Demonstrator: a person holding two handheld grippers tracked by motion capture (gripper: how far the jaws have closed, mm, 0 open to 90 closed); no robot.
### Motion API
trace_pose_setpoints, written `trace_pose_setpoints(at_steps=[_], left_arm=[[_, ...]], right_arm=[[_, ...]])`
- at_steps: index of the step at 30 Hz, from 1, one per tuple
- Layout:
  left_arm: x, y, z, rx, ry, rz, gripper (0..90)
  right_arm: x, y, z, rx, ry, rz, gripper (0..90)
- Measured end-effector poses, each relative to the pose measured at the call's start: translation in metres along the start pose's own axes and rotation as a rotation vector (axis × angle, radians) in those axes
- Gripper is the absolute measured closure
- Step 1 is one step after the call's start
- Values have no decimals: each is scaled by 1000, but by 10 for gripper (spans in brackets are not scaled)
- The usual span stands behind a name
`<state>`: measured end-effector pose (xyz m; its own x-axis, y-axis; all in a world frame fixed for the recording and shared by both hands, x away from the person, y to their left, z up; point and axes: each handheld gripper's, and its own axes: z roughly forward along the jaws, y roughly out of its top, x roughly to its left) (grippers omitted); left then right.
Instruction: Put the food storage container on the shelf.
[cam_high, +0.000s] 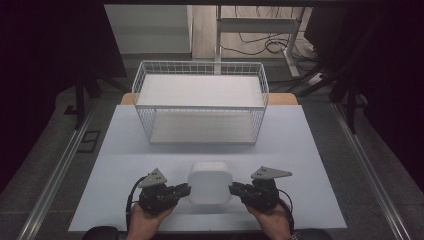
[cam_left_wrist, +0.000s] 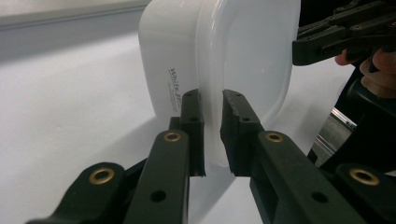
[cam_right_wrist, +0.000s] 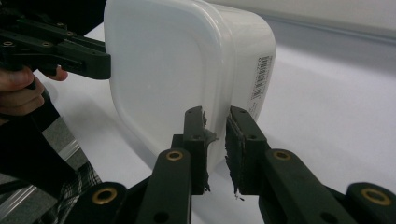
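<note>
A white, rounded-square plastic container (cam_high: 210, 186) with a lid sits near the table's front edge, between my two grippers. My left gripper (cam_high: 188, 189) reaches it from the left, with jaws closed on the lid's protruding rim (cam_left_wrist: 211, 70). My right gripper (cam_high: 232, 189) does the same from the right, pinching the rim (cam_right_wrist: 219, 70). The left gripper view shows printed text on the container wall (cam_left_wrist: 175, 88); the right gripper view shows a barcode label (cam_right_wrist: 261, 77). Each gripper view shows the other gripper's jaws at the container's far edge. I cannot tell whether the container rests on the table or is lifted.
A white wire basket rack (cam_high: 200, 66) with two shelves stands at the middle back of the pale table mat (cam_high: 300, 150). Metal rails (cam_high: 60, 165) run along both table sides. Desk legs and cables (cam_high: 260, 40) lie on the floor beyond.
</note>
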<state>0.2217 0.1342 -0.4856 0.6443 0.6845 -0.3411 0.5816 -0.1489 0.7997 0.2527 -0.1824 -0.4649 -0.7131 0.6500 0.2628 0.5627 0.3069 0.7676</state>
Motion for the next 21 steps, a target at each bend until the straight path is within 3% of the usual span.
trace_pose_setpoints(at_steps=[15,21], left_arm=[[18,28,4,-25,20,21,799],[27,37,9,-33,24,12,799]], right_arm=[[-11,29,7,-54,-20,-30,778],[-18,40,12,-68,-32,-40,778]])
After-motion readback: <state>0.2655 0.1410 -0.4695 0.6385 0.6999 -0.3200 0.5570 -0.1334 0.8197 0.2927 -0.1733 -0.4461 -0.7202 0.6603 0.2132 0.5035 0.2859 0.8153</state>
